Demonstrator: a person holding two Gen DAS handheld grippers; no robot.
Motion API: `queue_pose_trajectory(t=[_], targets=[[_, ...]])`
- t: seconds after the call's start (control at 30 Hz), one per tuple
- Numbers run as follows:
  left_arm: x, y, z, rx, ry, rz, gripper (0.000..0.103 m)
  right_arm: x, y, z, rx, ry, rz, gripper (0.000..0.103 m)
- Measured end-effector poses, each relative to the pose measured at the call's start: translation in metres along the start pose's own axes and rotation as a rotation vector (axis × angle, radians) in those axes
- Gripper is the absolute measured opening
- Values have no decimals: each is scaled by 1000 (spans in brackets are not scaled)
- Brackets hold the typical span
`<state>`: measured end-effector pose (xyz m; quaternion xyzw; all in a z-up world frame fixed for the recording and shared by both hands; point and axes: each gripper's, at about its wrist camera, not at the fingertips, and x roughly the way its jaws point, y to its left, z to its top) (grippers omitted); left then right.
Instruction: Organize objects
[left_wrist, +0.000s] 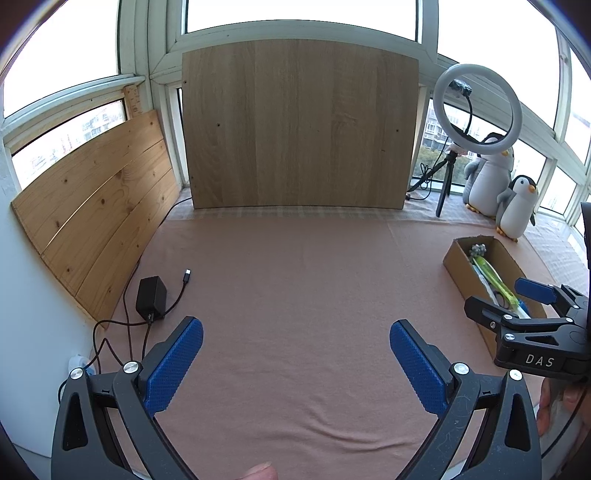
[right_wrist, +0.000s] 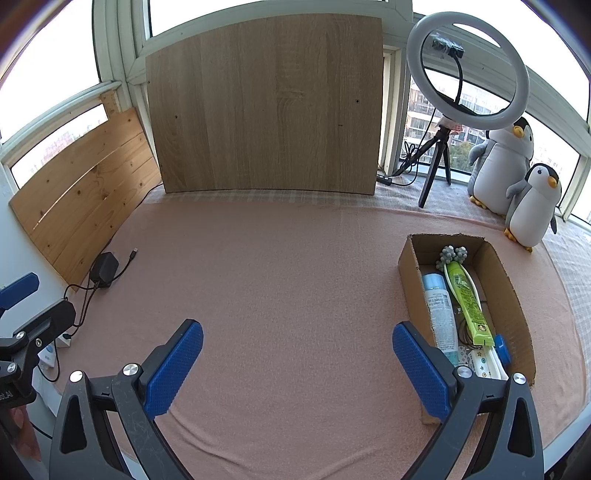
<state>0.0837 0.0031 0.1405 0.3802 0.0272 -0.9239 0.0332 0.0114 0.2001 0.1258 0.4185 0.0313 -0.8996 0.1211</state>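
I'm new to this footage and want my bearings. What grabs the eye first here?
The cardboard box at the right of the pink cloth, packed with a green tube and a white bottle. Behind it stand two toy penguins and a ring light. Both blue-padded tongs, left and right, are open and hold nothing.

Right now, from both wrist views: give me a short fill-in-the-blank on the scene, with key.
1. The green tube lies inside the ____ box.
2. Both the left gripper and right gripper are ____.
3. Two plush ____ stand beyond the box, near the ring light.

Missing words: cardboard; open; penguins
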Motion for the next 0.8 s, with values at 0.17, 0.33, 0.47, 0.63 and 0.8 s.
queue_pose_trajectory(t=[0.17, 0.33, 0.47, 0.63, 0.8], targets=[[9, -2, -1, 10, 25, 13, 103, 2, 0, 1, 0, 5, 1, 101], [16, -5, -1, 25, 37, 30, 103, 6, 0, 1, 2, 14, 1, 101], [23, -5, -1, 22, 54, 28, 103, 9, 0, 1, 4, 19, 1, 101], [26, -2, -4, 26, 32, -2, 103, 14, 0, 1, 6, 27, 1, 101], [30, 0, 0, 20, 32, 8, 103, 18, 0, 1, 6, 35, 4, 101]])
